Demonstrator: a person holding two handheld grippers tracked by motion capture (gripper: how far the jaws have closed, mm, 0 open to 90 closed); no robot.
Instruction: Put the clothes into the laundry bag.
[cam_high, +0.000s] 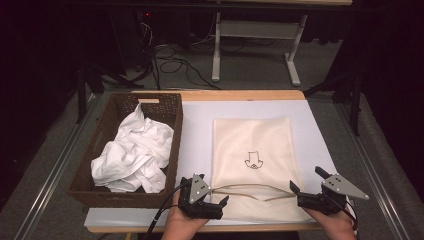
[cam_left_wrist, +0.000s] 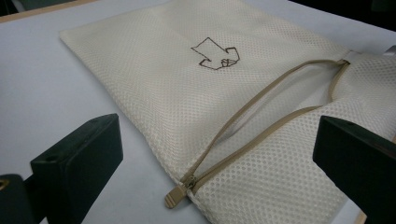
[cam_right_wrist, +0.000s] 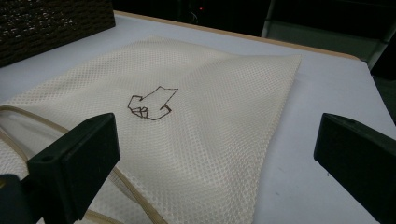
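A cream mesh laundry bag (cam_high: 252, 150) lies flat on the white table cover, with a small brown drawing on it. Its tan zipper (cam_high: 252, 190) runs across the near end and gapes open. My left gripper (cam_high: 214, 196) is open at the bag's near left corner. In the left gripper view its jaws (cam_left_wrist: 215, 168) straddle the zipper pull (cam_left_wrist: 175, 198) without touching it. My right gripper (cam_high: 306, 180) is open at the near right corner. In the right gripper view its jaws (cam_right_wrist: 215, 163) frame the bag (cam_right_wrist: 201, 126) and hold nothing.
A dark wicker basket (cam_high: 172, 145) stands left of the bag with a crumpled white shirt (cam_high: 132, 152) inside. The white cover (cam_high: 197, 125) lies on a wooden table. Beyond the table are a floor with cables and a white desk frame (cam_high: 255, 30).
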